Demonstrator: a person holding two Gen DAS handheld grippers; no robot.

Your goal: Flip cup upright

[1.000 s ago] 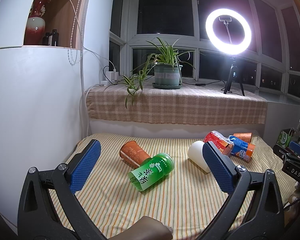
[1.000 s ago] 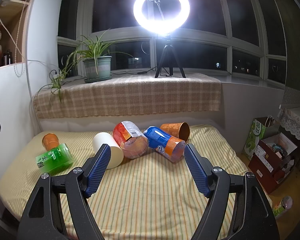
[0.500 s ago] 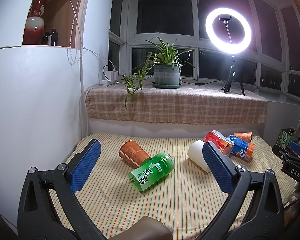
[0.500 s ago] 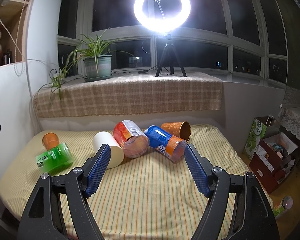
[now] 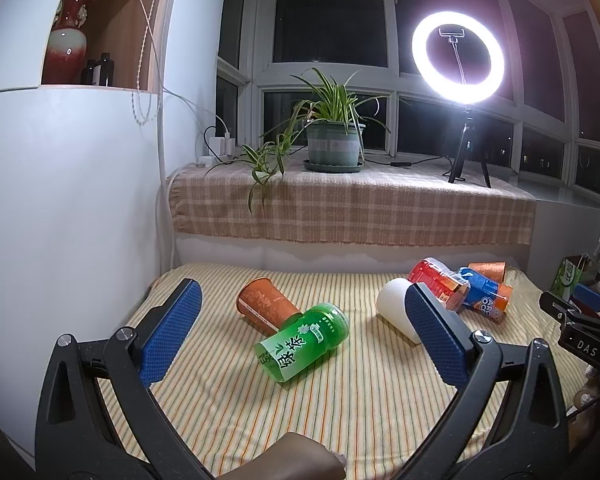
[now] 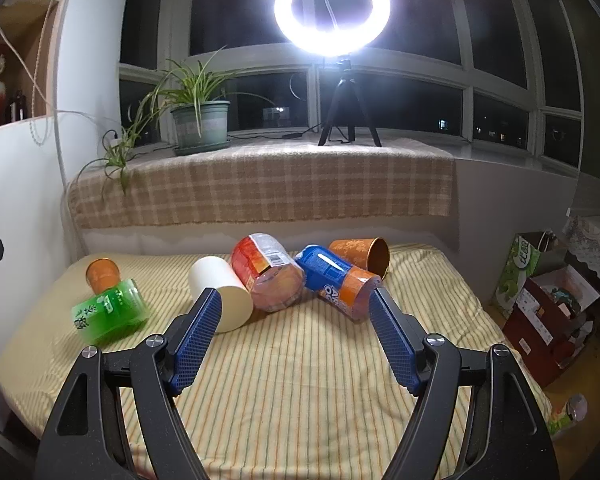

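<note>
Several cups lie on their sides on a striped tablecloth (image 5: pixel 340 412). In the left wrist view a green cup (image 5: pixel 302 342) lies against an orange cup (image 5: pixel 266 308); a white cup (image 5: pixel 396 312), a red cup (image 5: pixel 436 278), a blue-orange cup (image 5: pixel 486 296) and another orange cup (image 5: pixel 488 270) lie farther right. My left gripper (image 5: pixel 300 320) is open and empty, held short of the green cup. In the right wrist view my right gripper (image 6: pixel 296 320) is open and empty, in front of the white cup (image 6: pixel 220 292), the red cup (image 6: pixel 266 272) and the blue-orange cup (image 6: pixel 336 280).
A white cabinet wall (image 5: pixel 60 220) borders the table's left side. Behind is a checked-cloth sill (image 5: pixel 352 212) with a potted plant (image 5: pixel 332 140) and a ring light (image 5: pixel 458 52). Boxes and bags (image 6: pixel 548 308) stand on the floor to the right.
</note>
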